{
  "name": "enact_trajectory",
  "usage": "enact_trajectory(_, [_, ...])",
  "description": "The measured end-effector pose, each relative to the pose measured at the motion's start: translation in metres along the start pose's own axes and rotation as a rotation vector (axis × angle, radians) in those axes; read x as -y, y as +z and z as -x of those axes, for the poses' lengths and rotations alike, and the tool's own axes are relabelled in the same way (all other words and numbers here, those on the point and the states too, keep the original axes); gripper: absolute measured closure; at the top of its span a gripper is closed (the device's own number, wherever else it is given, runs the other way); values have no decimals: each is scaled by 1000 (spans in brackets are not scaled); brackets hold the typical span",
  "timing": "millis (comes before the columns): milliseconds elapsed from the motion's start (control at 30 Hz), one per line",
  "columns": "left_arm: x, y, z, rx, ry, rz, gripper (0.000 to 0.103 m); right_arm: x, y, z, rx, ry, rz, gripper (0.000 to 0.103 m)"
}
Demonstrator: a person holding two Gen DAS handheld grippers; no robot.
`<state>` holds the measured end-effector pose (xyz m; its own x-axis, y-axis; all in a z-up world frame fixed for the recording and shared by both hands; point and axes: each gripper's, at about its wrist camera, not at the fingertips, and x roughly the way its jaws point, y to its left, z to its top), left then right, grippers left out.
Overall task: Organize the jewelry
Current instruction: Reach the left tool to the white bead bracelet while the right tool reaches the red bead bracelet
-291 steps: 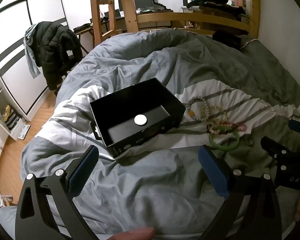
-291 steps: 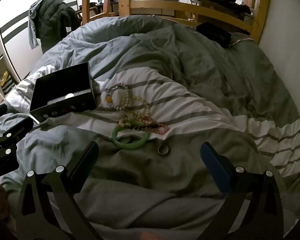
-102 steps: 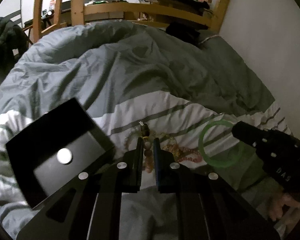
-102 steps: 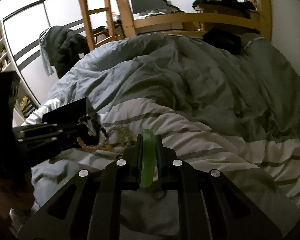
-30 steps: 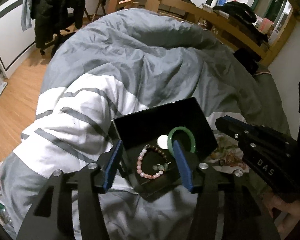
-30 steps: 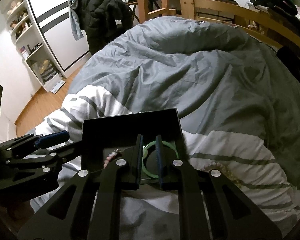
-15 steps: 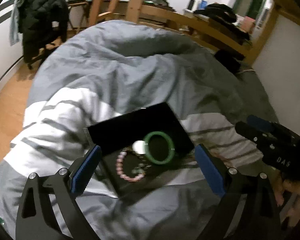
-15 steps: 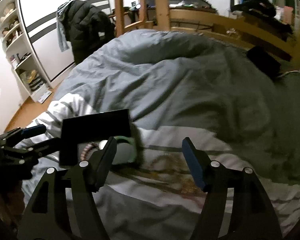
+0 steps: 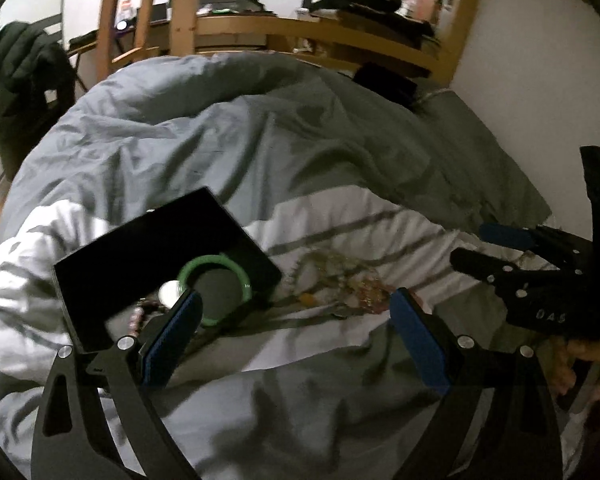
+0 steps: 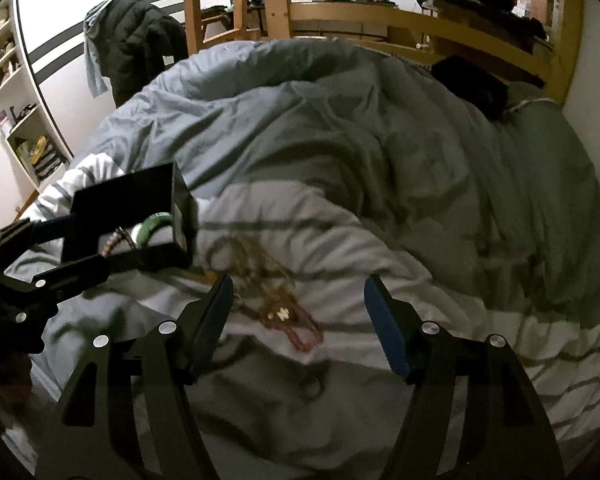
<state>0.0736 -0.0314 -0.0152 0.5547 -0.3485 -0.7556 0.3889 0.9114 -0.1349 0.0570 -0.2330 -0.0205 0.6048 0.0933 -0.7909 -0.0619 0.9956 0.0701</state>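
Nearby, a jewelry tangle (image 10: 278, 294) lies on the duvet (image 10: 380, 168) beside the black box (image 9: 148, 248).

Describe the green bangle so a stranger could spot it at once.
On the grey-and-white striped duvet sits an open black box. The bangle lies flat inside it, beside a small white disc. It is one smooth solid green ring; the other bracelets are strings of beads.

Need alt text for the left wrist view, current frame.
The open left claw hangs over a grey and white duvet, empty. Ahead on the left, a black box holds a green bangle and a bead bracelet; a blurred tangle of jewelry lies beside it on the duvet. The open right claw reaches in from the right.
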Motion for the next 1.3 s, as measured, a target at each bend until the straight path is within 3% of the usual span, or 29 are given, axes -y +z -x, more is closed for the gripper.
enact_trajectory(133, [17,-4,-14,13,-12,-33,10,10,-14,-8,-9,10,-13,38])
enact_trajectory(367, [44,-7,-56,-19,-17,-115,10,22,-35,-42,-109,84,-50,62])
enact_trajectory(633, [46,-8,-99,-56,32,-164,10,20,-35,-77,-182,40,-35,62])
enact_trajectory(867, [48,-8,-111,-18,106,-235,11,11,-36,-103,-228,-36,44,62])
enact_trajectory(967, [48,-8,-121,-41,122,-251,11,-1,-38,-104,-227,-27,102,44])
enact_trajectory(1033, [51,-9,-126,-38,150,-270,12,-7,-40,-106,-222,-52,138,47])
enact_trajectory(1100, [52,-10,-128,-41,161,-283,19,-9,-40,-105,-219,-36,140,67])
enact_trajectory(1167, [47,-9,-135,-84,128,-265,61,-3,-39,-103,-215,-35,110,77])
enact_trajectory(1200, [40,-9,-139,-119,88,-226,65,0,-38,-102,-214,-32,96,82])
enact_trajectory(1267, [23,-5,-141,-135,53,-151,84,3,-38,-100,-207,-30,81,84])
enact_trajectory(1300, [17,-2,-140,-142,27,-120,87,3,-38,-99,-204,-30,81,84])
